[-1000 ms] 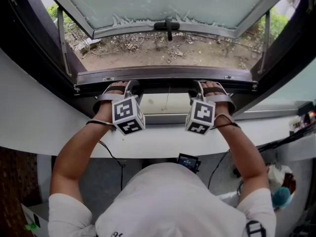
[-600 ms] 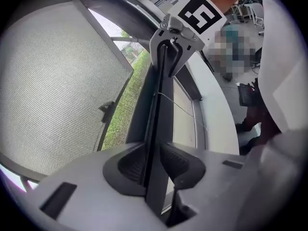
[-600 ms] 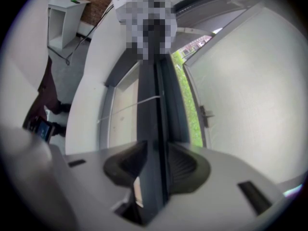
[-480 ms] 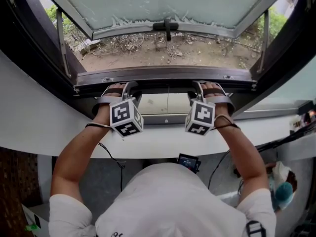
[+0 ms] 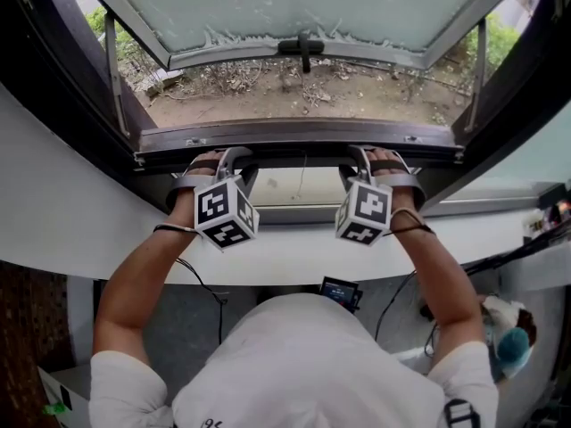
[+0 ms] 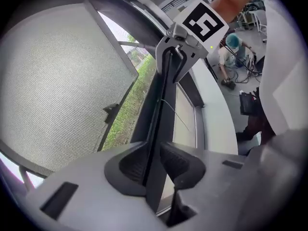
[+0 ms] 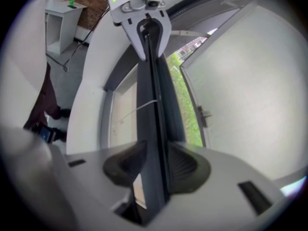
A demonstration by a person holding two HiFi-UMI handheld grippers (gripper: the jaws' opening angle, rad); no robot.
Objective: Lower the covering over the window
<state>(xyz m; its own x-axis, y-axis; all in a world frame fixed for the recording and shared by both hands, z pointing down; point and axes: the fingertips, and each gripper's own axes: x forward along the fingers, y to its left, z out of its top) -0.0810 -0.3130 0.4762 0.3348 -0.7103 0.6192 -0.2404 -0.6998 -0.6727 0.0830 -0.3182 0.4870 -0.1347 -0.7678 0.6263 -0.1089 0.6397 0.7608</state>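
Grip: left gripper (image 5: 219,160) and right gripper (image 5: 375,159) both clamp the covering's dark bar (image 5: 299,141) — set apart, likely so it comes down level | right jaws just eased slightly wider, bar between them | Bar: across the open window's (image 5: 294,7) near edge, just above the white sill (image 5: 294,259)

Looks like a lab or test room: loose cables (image 5: 203,283) trailing below a white sill (image 5: 294,257), a small lit device (image 5: 341,292), a brick wall (image 7: 91,11), a white stand (image 7: 60,23), a crouching person (image 6: 231,52) amid gear. Opens through a window (image 5: 294,7) onto bare ground (image 5: 294,92) and greenery (image 5: 500,43).
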